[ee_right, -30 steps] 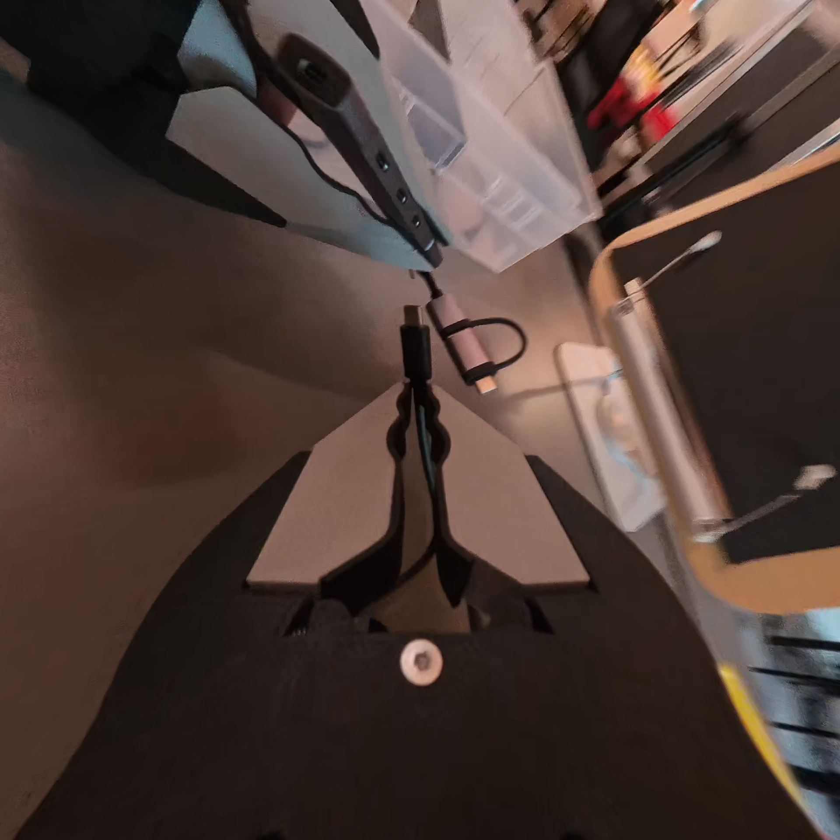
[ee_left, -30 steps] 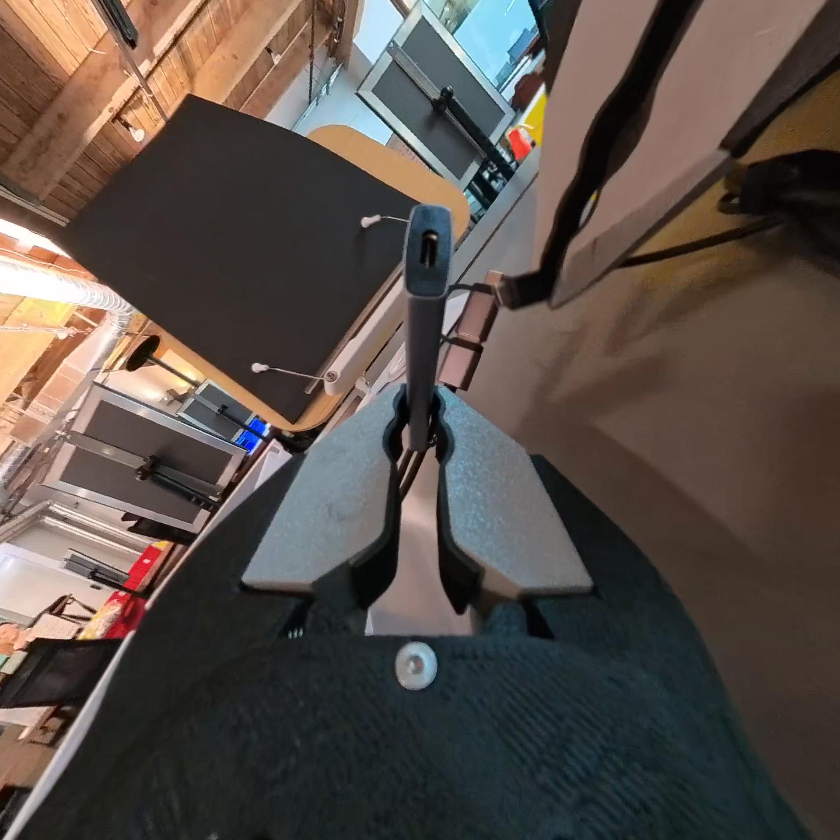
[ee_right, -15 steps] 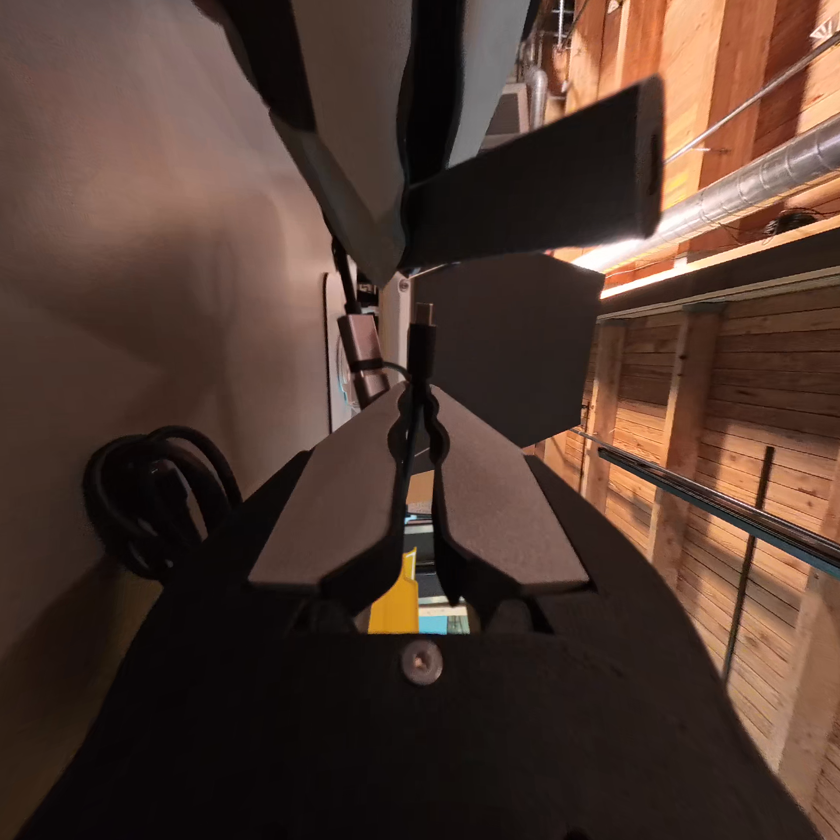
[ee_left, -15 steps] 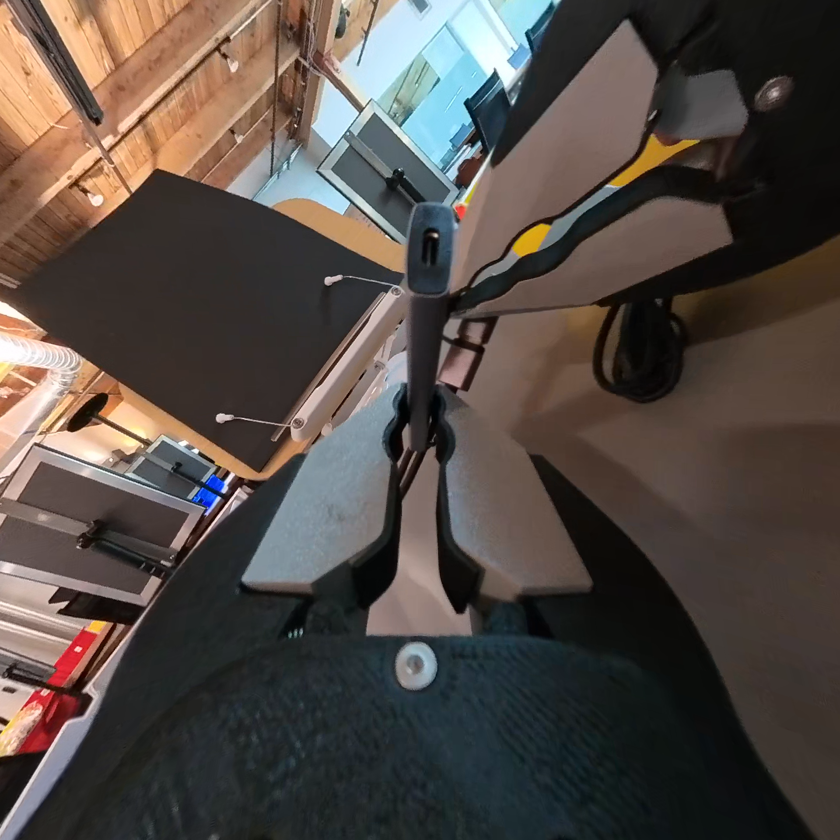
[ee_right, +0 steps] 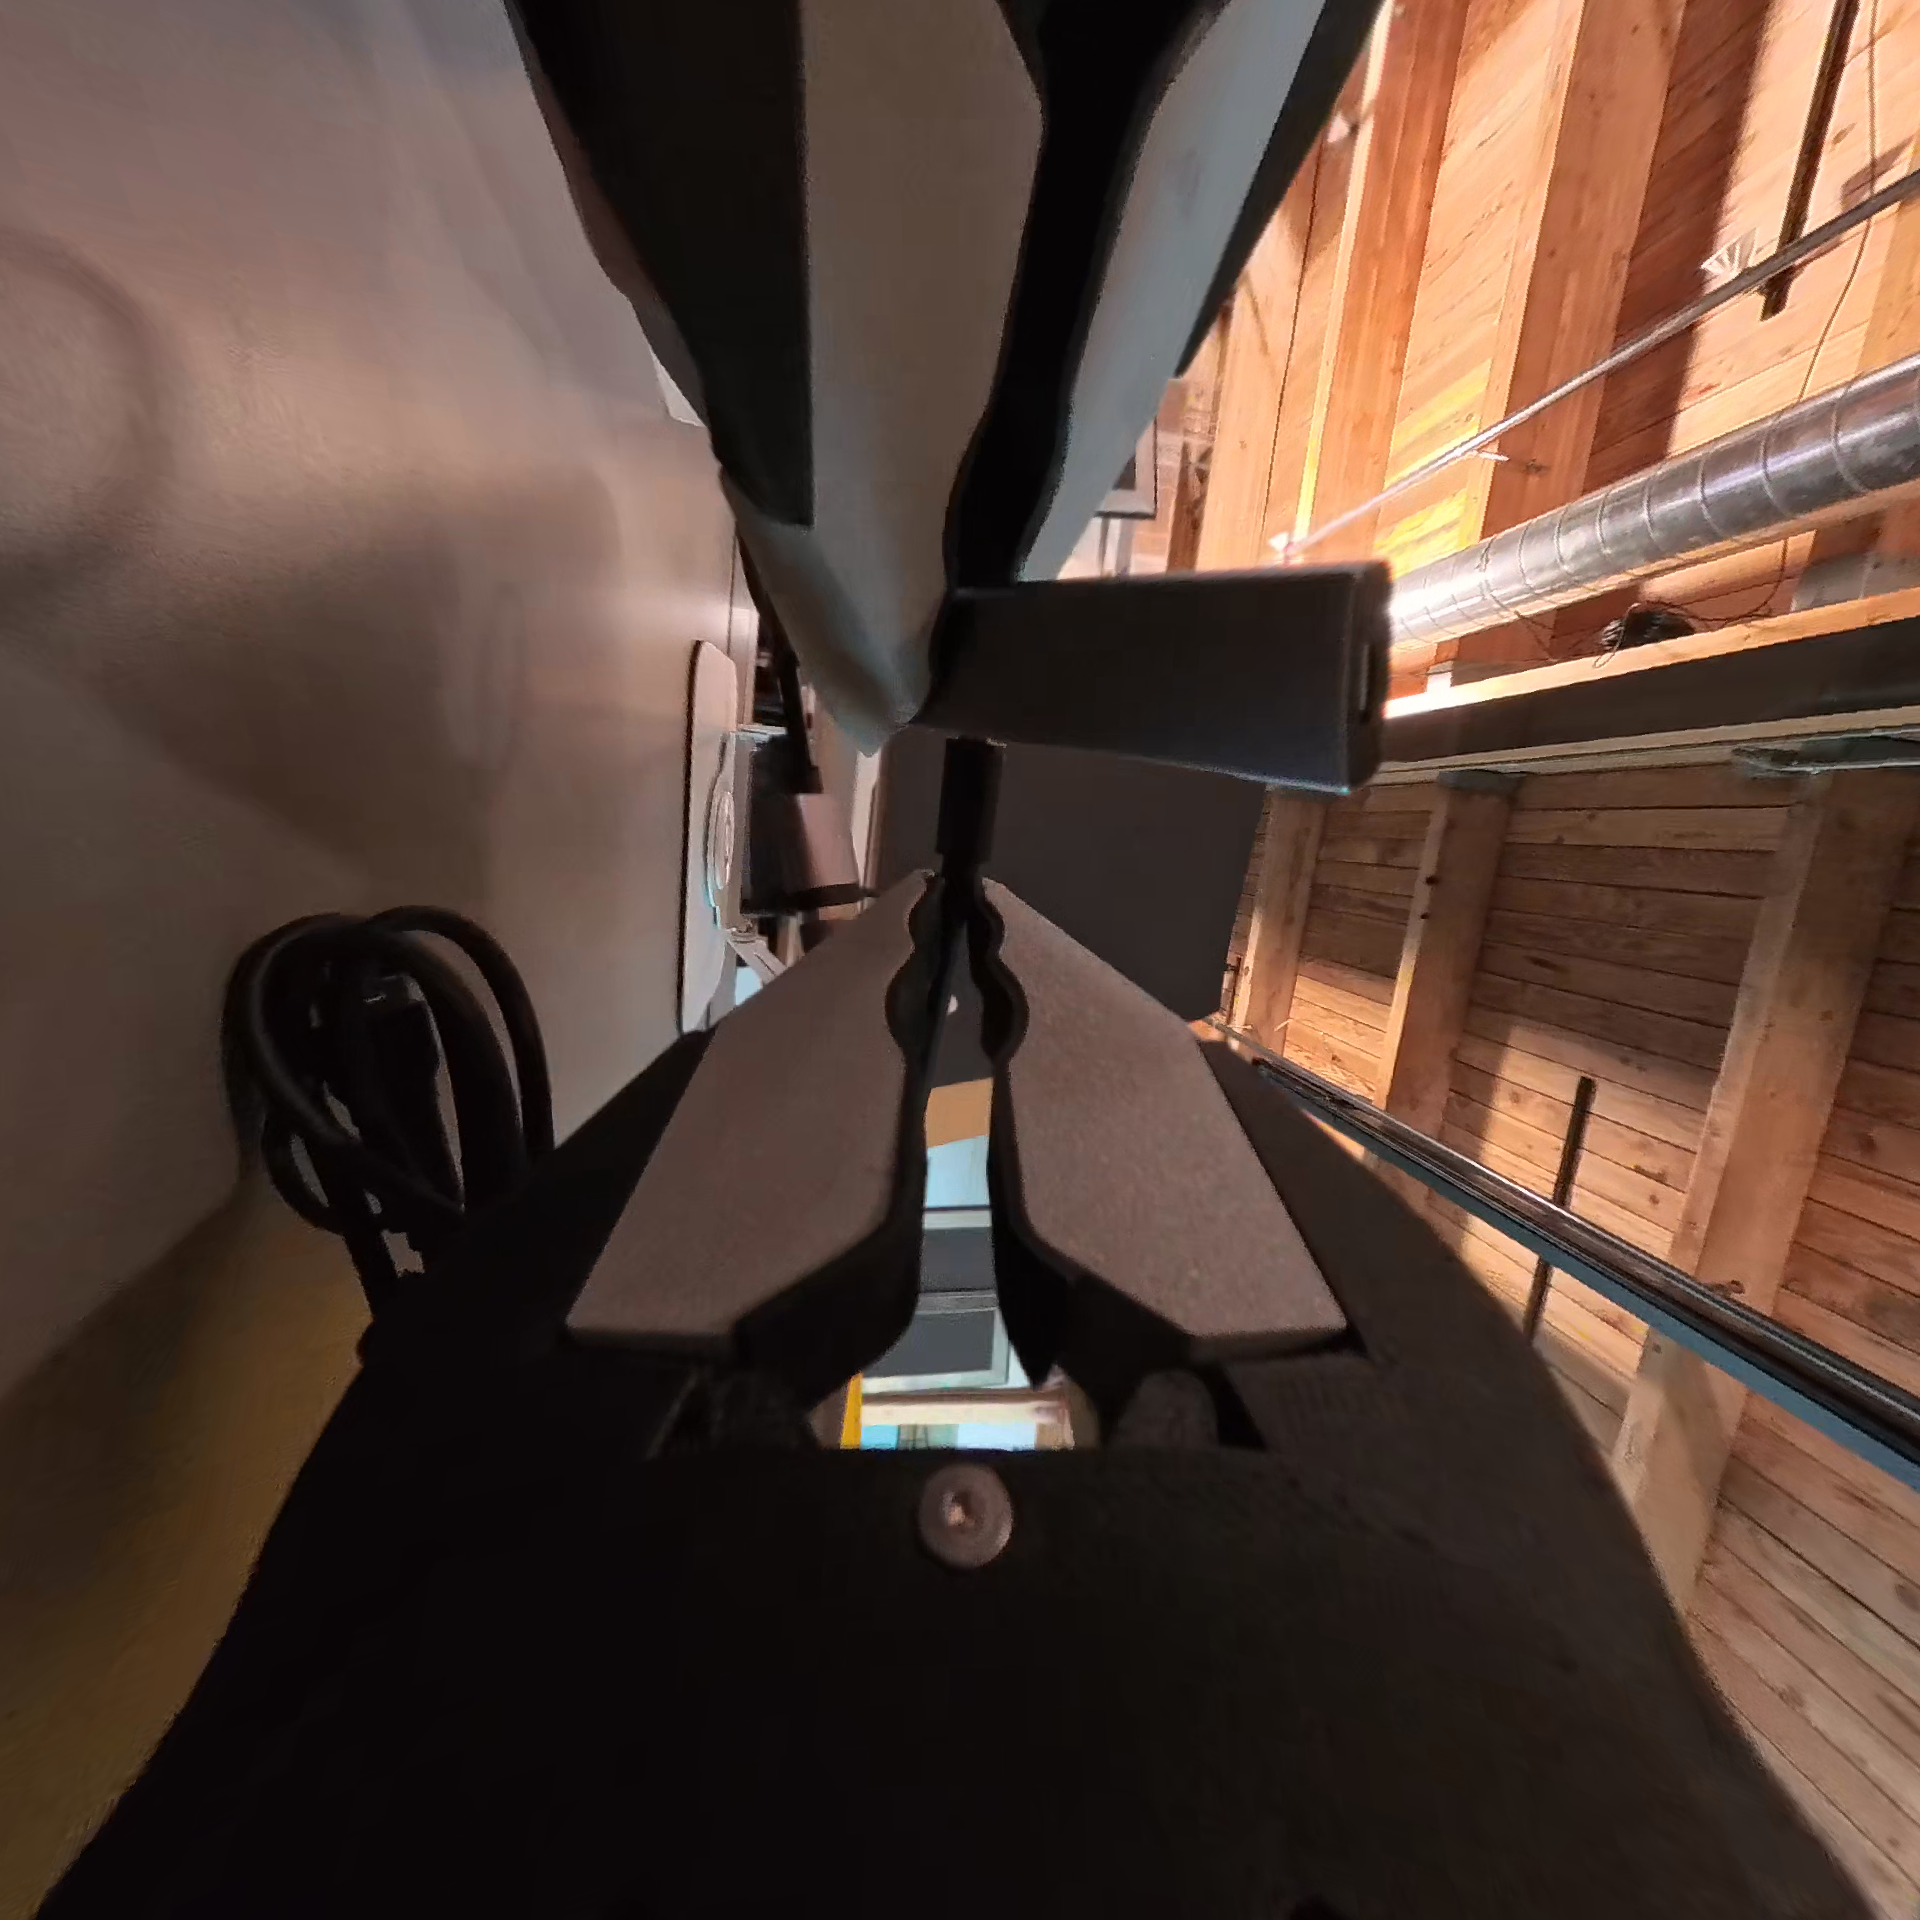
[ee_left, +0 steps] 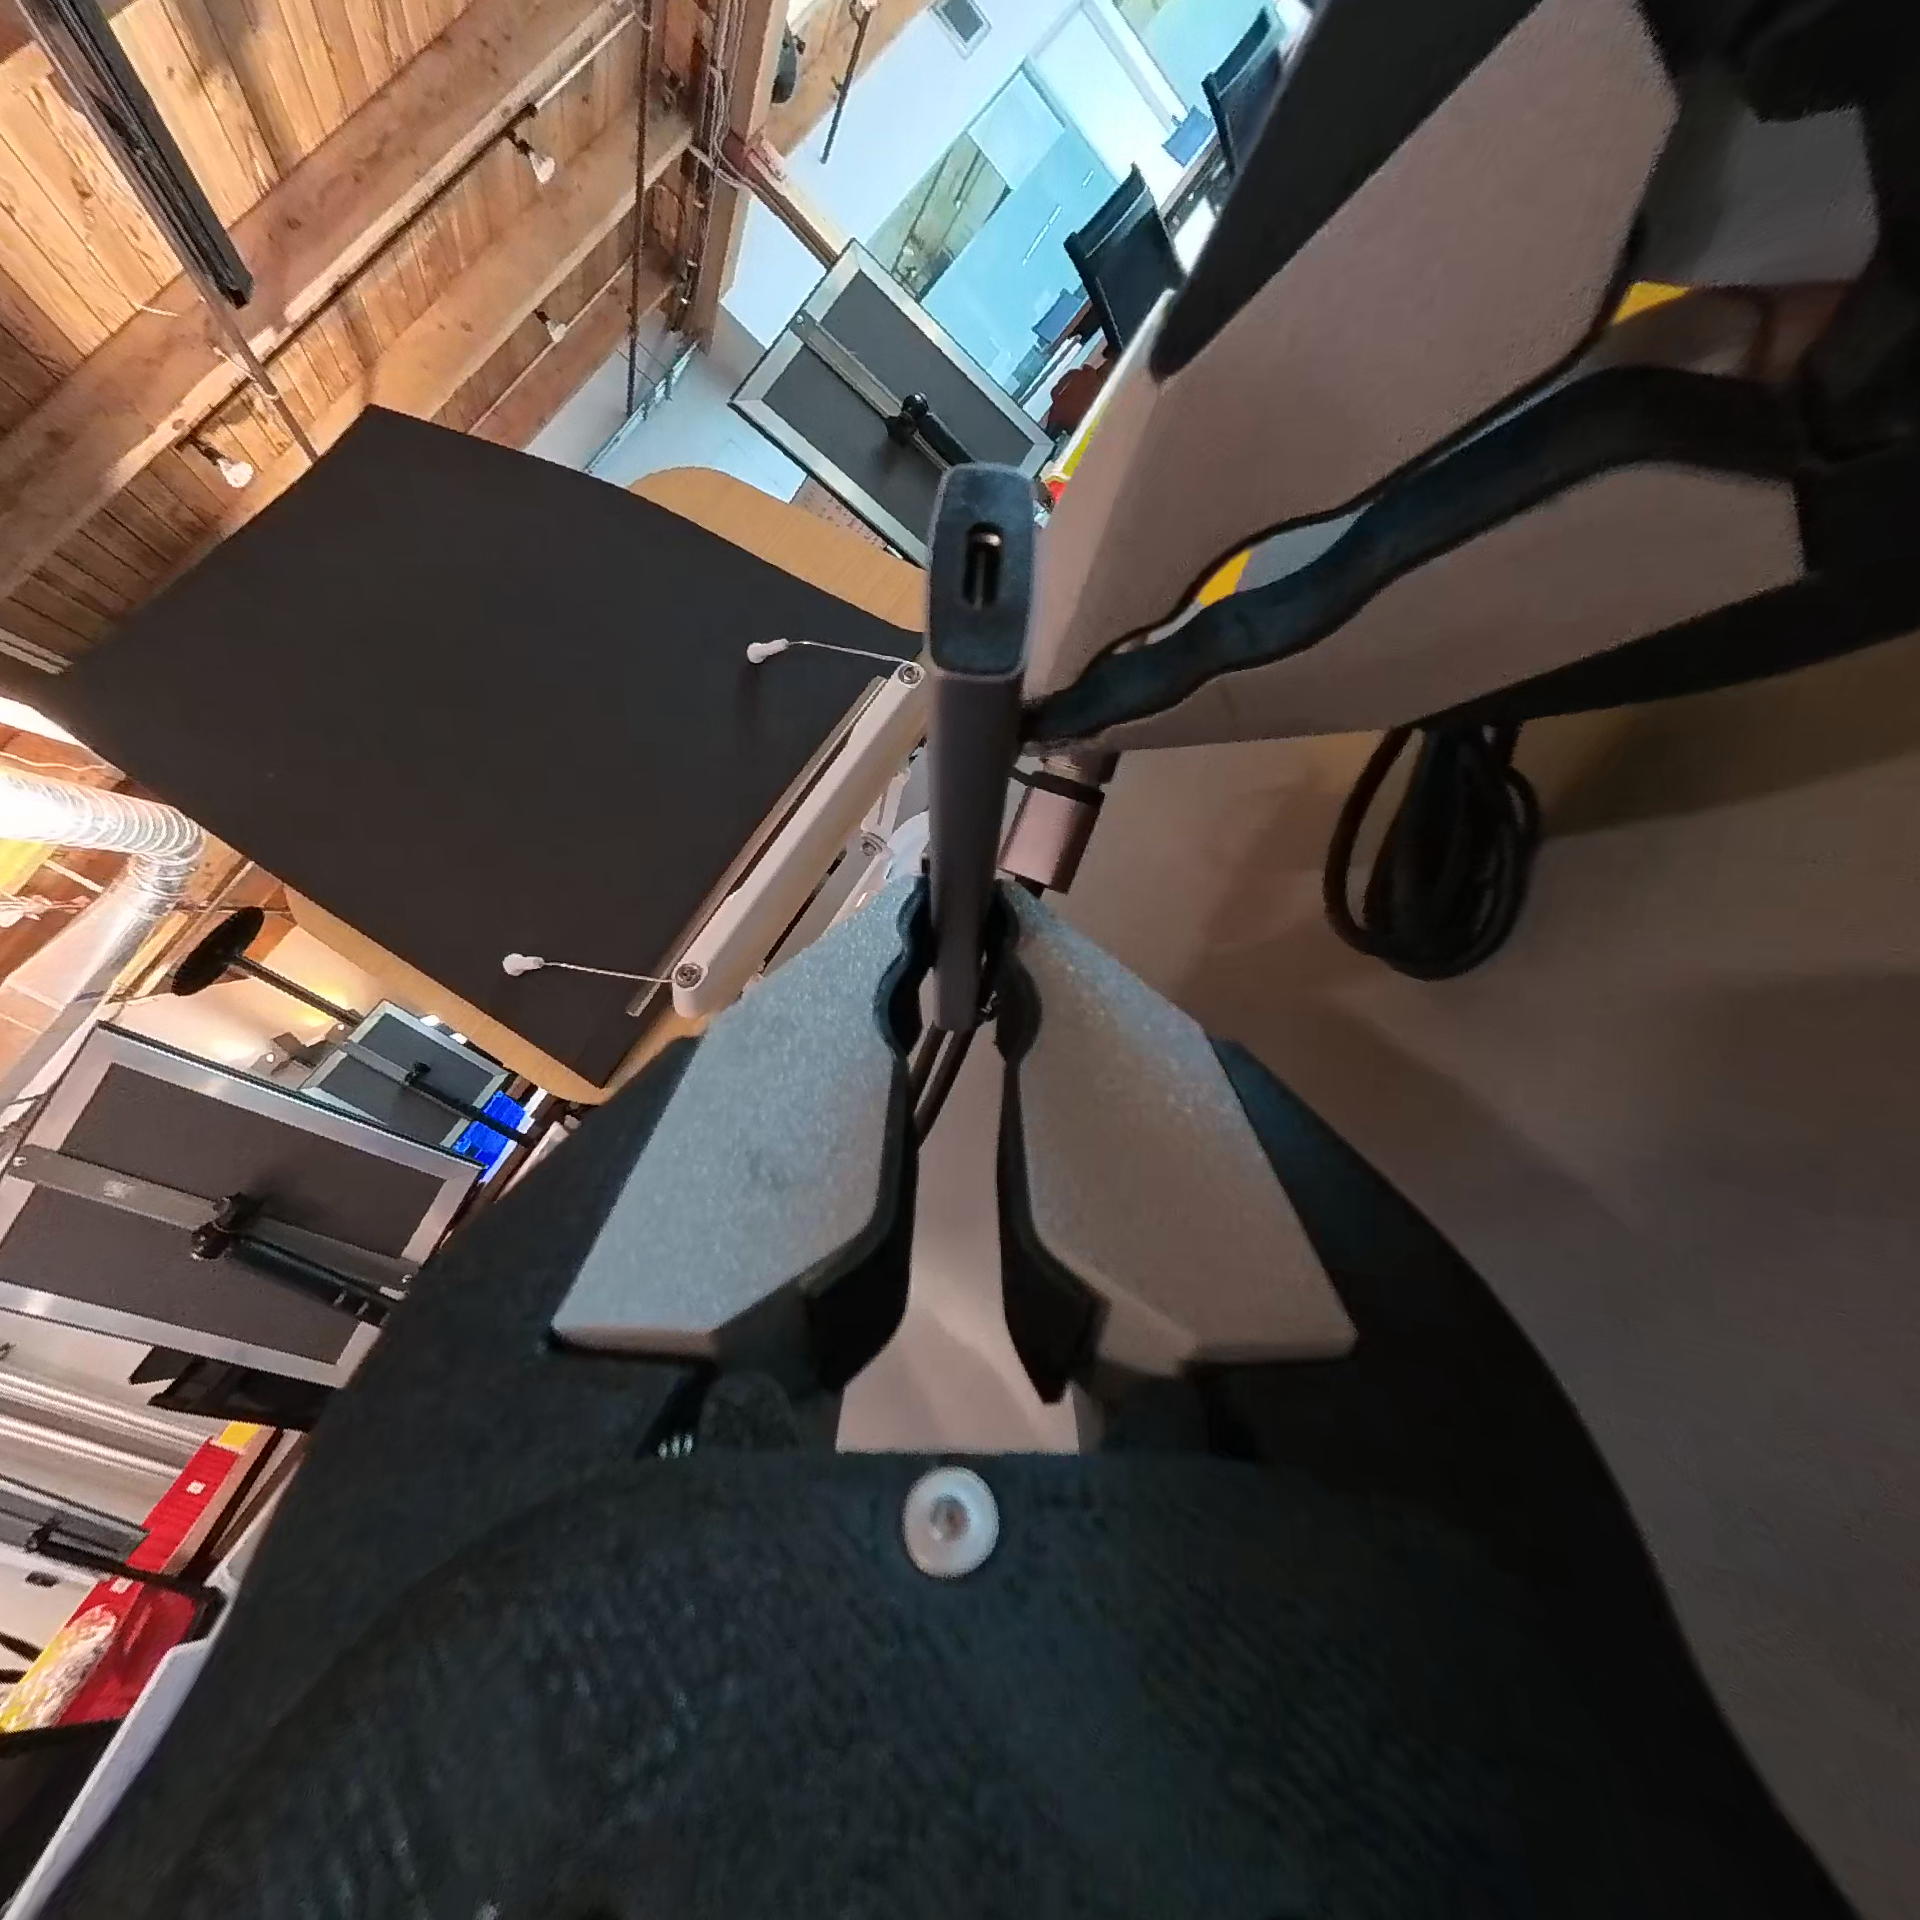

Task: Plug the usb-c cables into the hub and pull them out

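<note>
My left gripper (ee_left: 961, 920) is shut on a slim dark grey hub (ee_left: 977, 665) and holds it on end above the table, with an empty usb-c port on its end face. In the right wrist view the hub (ee_right: 1174, 691) lies crosswise just ahead. My right gripper (ee_right: 958, 899) is shut on a black usb-c cable (ee_right: 966, 805). Its plug meets the hub's long side near the left gripper's fingertips (ee_right: 883, 582). The plug's metal tip does not show. In the left wrist view the right gripper's fingers (ee_left: 1403, 416) reach the hub from the right.
A coiled black cable (ee_left: 1439, 852) lies on the beige table (ee_left: 1662, 1195), also seen in the right wrist view (ee_right: 384, 1070). A brown adapter (ee_left: 1049, 821) hangs beside the hub. A black board (ee_left: 436, 707) stands behind. A wooden wall (ee_right: 1610, 1039) is at right. My two grippers' fingertips are within a few centimetres of each other.
Both grippers tilted upward and came together. The right gripper's plug, apart from the hub before, has moved up to the hub's side. The hub stays held in the left gripper.
</note>
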Demonstrator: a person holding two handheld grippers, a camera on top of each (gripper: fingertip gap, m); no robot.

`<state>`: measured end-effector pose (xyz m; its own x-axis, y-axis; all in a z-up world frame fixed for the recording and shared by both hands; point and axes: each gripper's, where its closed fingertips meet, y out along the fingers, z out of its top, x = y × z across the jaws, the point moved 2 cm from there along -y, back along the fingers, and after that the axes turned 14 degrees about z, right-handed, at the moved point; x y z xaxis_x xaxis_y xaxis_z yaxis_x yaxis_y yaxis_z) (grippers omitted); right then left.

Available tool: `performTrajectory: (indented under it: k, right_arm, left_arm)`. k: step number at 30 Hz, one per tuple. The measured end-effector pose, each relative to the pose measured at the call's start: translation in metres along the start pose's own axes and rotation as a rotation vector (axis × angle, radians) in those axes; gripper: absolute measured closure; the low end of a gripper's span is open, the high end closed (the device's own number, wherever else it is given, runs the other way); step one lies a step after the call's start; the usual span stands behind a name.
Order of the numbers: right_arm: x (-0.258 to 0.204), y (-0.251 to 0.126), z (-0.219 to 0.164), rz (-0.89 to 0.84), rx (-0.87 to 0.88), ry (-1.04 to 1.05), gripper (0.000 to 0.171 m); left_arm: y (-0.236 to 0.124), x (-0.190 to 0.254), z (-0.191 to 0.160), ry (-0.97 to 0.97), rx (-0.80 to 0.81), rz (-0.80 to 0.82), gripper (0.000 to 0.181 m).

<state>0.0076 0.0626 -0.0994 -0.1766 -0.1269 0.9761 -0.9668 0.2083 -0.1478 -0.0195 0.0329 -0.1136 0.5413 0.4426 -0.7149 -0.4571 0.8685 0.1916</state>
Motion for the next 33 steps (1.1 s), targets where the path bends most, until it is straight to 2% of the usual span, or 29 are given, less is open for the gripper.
performTrajectory:
  k: [13,33]
  right_arm:
    - [0.001,-0.002,-0.005,0.003,0.006,-0.027,0.17]
    - [-0.003,-0.011,0.001,0.071,0.09,-0.047,0.17]
  left_arm:
    - [0.002,-0.003,-0.003,-0.039,-0.036,0.005,0.174]
    - [0.002,-0.001,-0.003,0.038,-0.024,0.029,0.175]
